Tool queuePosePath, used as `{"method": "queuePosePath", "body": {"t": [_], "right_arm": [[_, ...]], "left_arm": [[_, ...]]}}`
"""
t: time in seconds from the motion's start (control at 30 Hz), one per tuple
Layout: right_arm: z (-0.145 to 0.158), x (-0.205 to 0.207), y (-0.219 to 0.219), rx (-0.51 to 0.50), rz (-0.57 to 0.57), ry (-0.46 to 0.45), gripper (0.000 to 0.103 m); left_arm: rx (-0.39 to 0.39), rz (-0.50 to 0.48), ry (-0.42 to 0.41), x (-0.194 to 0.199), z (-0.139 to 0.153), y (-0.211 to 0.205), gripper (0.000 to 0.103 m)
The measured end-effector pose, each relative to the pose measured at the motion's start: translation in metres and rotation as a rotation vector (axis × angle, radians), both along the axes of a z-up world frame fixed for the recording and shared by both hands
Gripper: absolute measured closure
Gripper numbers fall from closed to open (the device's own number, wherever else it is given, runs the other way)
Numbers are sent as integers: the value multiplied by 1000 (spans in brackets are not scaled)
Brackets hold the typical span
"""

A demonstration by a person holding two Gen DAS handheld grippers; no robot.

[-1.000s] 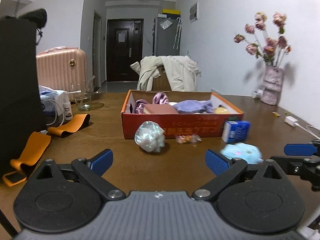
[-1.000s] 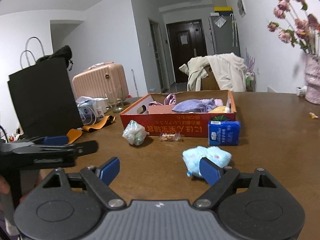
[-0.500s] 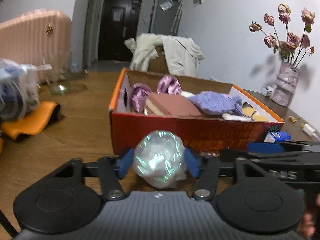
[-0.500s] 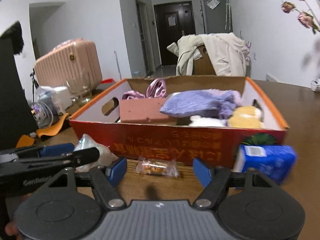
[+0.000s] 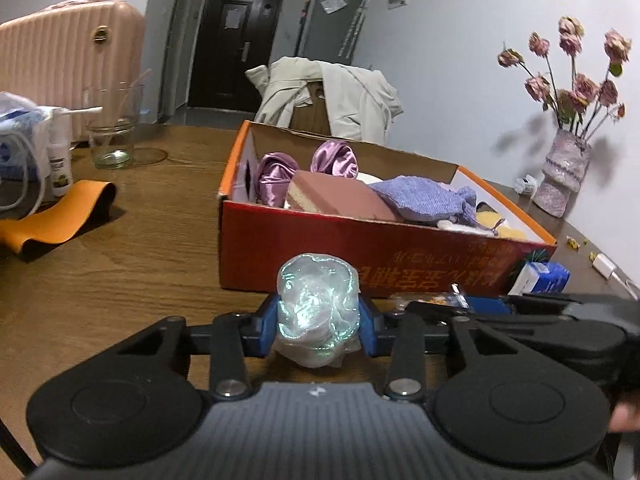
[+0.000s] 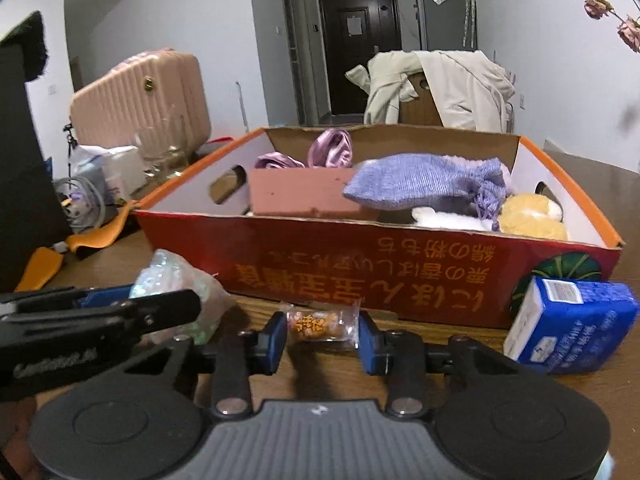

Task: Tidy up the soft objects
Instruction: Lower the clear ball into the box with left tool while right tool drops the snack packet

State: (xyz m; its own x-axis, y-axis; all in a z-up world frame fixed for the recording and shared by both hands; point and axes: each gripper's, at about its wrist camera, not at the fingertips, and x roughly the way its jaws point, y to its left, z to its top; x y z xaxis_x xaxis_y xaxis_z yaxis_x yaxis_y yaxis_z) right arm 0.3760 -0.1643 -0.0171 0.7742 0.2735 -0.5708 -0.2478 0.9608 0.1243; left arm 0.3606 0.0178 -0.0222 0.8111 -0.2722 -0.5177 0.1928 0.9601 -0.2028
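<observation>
Our left gripper (image 5: 319, 325) has its jaws clamped on a shiny crumpled bag (image 5: 316, 312), just in front of the red box (image 5: 360, 248) on the worktop (image 5: 120, 248). Our right gripper (image 6: 322, 340) has its jaws closed against a small wrapped snack (image 6: 320, 325), also near the box front. A blue tissue pack (image 6: 568, 326) lies to the right.

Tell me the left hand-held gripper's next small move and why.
Probably lift and carry forward over the red box: the left hand-held gripper has its blue pads pressed on both sides of the iridescent bundle, and the open box sits directly ahead, already holding soft items.
</observation>
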Motion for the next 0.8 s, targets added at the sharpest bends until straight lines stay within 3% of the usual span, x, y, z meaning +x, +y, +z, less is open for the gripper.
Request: {"method": "queuePosePath", "body": {"t": [0.27,0.5,0.8], "right_arm": [[43,-91,-27,44,32,-103,67],[74,-171,-51,61,39,-187,66],[86,-213,-62,107,58,-247,66]], "left_arm": [[-49,34,-53,-87,39,3,63],[-22,50,-133,-155,69,-8,62],[21,51,-196,-193,88,-21,61]]}}
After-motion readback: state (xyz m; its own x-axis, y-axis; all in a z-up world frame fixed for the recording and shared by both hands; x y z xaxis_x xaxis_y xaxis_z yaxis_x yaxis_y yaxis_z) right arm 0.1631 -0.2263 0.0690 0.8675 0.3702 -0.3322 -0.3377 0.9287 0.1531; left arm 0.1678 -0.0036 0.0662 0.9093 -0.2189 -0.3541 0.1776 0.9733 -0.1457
